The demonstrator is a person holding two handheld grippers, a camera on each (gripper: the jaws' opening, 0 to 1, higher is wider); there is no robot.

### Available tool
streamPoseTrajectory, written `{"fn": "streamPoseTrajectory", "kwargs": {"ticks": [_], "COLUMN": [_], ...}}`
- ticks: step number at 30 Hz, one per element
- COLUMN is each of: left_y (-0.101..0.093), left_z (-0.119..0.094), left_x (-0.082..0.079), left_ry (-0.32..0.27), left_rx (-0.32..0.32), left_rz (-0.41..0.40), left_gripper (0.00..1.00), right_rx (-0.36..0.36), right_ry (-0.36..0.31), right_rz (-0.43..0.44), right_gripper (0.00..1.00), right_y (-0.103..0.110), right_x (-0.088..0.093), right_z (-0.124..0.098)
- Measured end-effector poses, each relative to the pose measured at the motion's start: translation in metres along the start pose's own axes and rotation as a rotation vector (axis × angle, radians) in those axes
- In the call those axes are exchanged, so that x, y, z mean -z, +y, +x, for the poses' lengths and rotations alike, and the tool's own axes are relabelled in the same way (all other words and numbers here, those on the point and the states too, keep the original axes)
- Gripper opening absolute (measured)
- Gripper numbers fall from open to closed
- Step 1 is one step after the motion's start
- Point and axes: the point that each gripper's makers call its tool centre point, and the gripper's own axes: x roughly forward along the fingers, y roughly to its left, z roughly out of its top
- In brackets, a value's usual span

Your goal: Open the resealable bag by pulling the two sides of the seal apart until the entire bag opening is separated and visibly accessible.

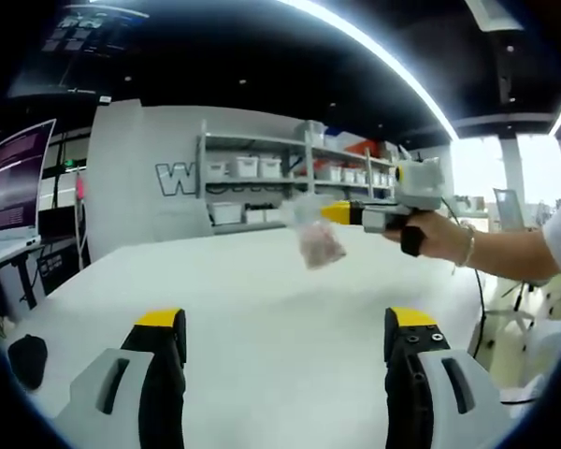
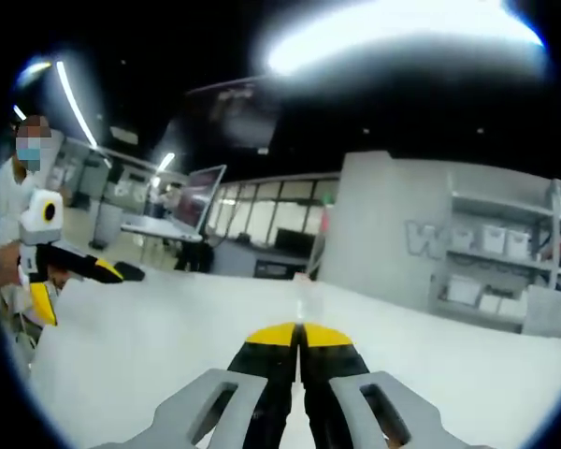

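In the left gripper view a small clear resealable bag (image 1: 316,241) with reddish-brown contents hangs in the air above the white table (image 1: 262,318). My right gripper (image 1: 325,213), held by a hand, comes in from the right and is shut on the bag's top edge. My left gripper (image 1: 285,323) stands wide open in the foreground, well short of the bag, with nothing between its jaws. In the right gripper view my right gripper (image 2: 299,335) has its yellow tips pressed together; the bag is hard to make out there. The left gripper (image 2: 84,290) shows at the far left, held by a person.
A black object (image 1: 26,360) lies at the table's left edge. A lit monitor (image 1: 14,178) stands on a desk to the left. Shelves with white bins (image 1: 290,173) line the wall behind the table. Another screen (image 2: 198,201) sits on a far desk.
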Motion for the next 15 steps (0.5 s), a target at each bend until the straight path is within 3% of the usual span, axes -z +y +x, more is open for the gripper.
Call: {"fn": "streamPoseTrajectory", "kwargs": {"ticks": [15], "left_y": [-0.004], "left_z": [0.003], "left_x": [0.006], "left_ry": [0.012], "left_rx": [0.007], "left_rz": [0.002], "left_gripper": [0.84], "right_rx": [0.000], "right_ry": [-0.003], "right_rz": [0.019], "right_gripper": [0.00], "right_y": [0.003], "right_x": [0.009], "right_z": [-0.017]}}
